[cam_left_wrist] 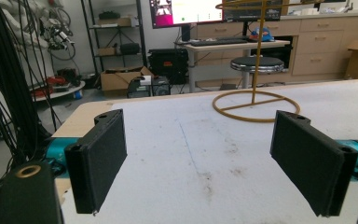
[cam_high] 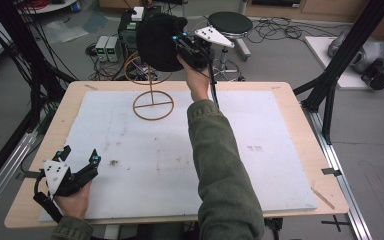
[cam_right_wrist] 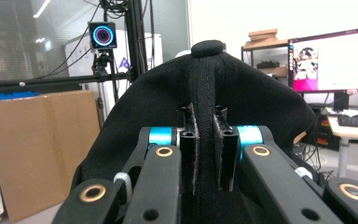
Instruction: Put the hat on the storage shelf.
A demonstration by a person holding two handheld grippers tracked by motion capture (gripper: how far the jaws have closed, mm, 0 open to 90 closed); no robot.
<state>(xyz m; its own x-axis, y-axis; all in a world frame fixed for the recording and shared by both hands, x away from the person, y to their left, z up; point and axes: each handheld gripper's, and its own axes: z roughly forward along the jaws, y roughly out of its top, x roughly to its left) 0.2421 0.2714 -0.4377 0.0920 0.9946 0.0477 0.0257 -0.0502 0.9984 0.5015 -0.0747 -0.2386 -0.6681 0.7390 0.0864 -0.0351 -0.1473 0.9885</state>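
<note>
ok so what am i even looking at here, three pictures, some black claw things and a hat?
A person sits at a table with a white mat, holding a hand-operated two-jaw gripper in each hand; there is no robot arm. The high view comes from a camera above, looking down. The other two come from cameras riding on the grippers, looking along their black jaws.

The right gripper is raised at the far side of the table, jaws shut on a fold of a black cap, close to the top ring of a thin gold wire stand that stands on the mat. Whether the cap touches the stand is hard to tell.

The left gripper rests at the near left edge, jaws wide open, holding nothing.
</note>
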